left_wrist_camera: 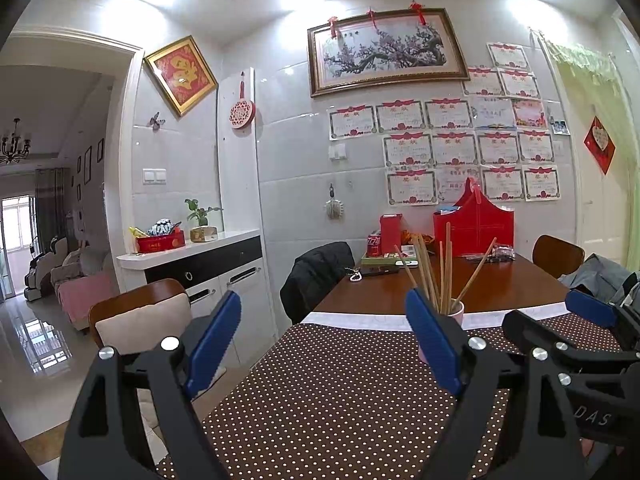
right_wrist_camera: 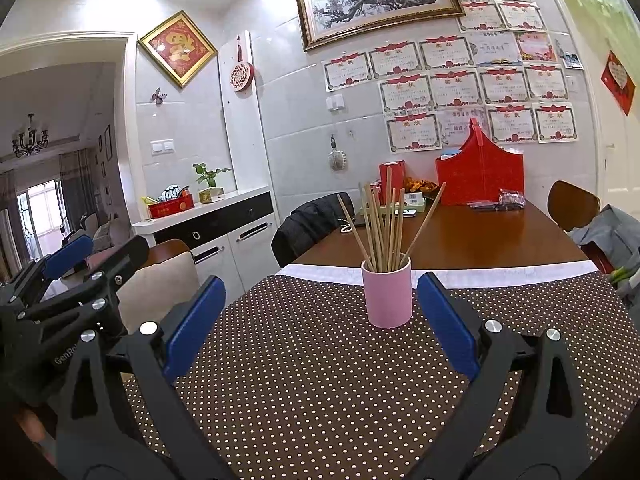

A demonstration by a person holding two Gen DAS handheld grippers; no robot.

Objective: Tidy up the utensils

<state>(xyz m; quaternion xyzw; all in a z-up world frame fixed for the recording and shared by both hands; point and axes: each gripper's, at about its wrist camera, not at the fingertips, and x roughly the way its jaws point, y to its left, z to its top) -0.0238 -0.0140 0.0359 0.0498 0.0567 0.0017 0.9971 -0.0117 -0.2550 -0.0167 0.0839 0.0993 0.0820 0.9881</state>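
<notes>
A pink cup [right_wrist_camera: 387, 294] stands upright on the dotted tablecloth [right_wrist_camera: 320, 380], centre of the right view, with a bundle of chopsticks [right_wrist_camera: 384, 228] fanning out of it. The right gripper [right_wrist_camera: 320, 328] is spread wide and empty just before the cup. The left gripper [left_wrist_camera: 324, 342] is likewise spread and empty, the cup peeking from behind its right finger.

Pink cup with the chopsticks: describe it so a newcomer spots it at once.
Find the dotted brown cloth covering the near end of the table. Near its far edge stands the pink cup, upright. It alone holds a fan of wooden chopsticks; everything red sits farther back.
</notes>
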